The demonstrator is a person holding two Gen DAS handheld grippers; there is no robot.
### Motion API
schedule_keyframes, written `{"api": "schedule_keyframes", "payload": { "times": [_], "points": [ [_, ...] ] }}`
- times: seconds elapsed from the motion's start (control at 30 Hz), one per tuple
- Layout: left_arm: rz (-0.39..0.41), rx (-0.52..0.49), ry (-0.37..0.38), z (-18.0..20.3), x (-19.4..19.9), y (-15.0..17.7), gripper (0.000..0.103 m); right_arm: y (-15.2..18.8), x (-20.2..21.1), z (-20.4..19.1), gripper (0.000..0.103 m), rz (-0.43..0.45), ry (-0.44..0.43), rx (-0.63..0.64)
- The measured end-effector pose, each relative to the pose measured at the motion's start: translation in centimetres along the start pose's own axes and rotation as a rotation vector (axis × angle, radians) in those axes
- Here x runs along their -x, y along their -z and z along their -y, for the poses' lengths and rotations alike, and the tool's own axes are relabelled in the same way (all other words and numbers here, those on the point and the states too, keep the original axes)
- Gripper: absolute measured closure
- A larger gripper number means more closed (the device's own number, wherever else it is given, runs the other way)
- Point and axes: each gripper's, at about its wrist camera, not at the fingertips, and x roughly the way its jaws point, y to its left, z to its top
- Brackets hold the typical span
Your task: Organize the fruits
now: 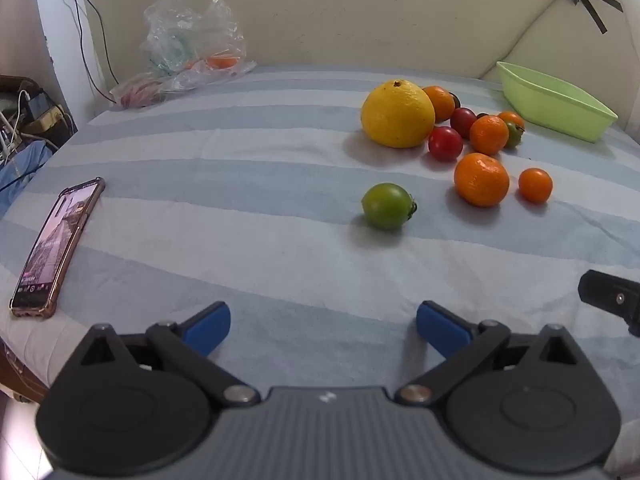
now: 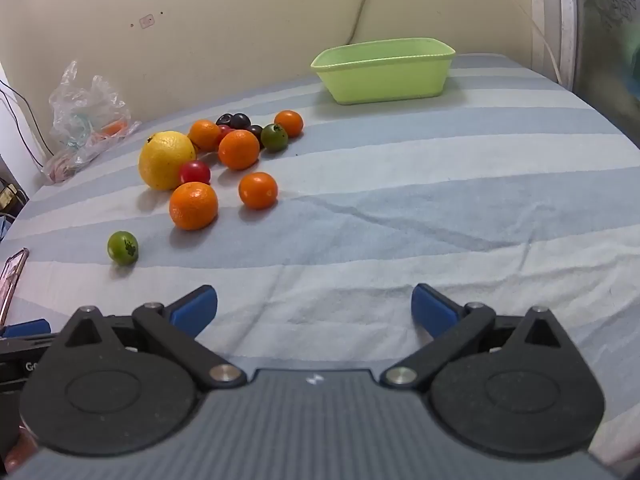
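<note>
A pile of fruit lies on the striped cloth: a big yellow citrus (image 1: 397,115) (image 2: 166,159), several oranges such as the near one (image 1: 481,179) (image 2: 193,205), red tomatoes (image 1: 445,143) and dark fruits (image 2: 239,121). A lone green tomato (image 1: 388,205) (image 2: 123,247) lies nearer to me. An empty light green tub (image 1: 554,100) (image 2: 384,70) stands behind the pile. My left gripper (image 1: 323,326) is open and empty, short of the green tomato. My right gripper (image 2: 314,311) is open and empty, right of the pile.
A phone (image 1: 56,248) lies at the cloth's left edge. A crumpled plastic bag (image 1: 192,46) (image 2: 86,114) sits at the far left by the wall. Cables and clutter lie off the left edge. A wall backs the surface.
</note>
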Motion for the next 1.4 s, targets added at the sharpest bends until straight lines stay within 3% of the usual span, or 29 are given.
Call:
{"api": "schedule_keyframes", "payload": {
  "times": [0.83, 1.17, 1.4],
  "points": [
    [0.008, 0.005, 0.009, 0.1, -0.1, -0.2, 0.000, 0.2, -0.3, -0.5, 0.000, 0.015, 0.022, 0.037],
    [0.053, -0.008, -0.014, 0.2, 0.4, -1.3, 0.000, 0.3, -0.4, -0.9, 0.000, 0.020, 0.042, 0.069],
    [0.085, -0.041, 0.011, 1.3, 0.7, -2.4, 0.000, 0.5, -0.3, -0.9, 0.000, 0.023, 0.045, 0.061]
  ]
}}
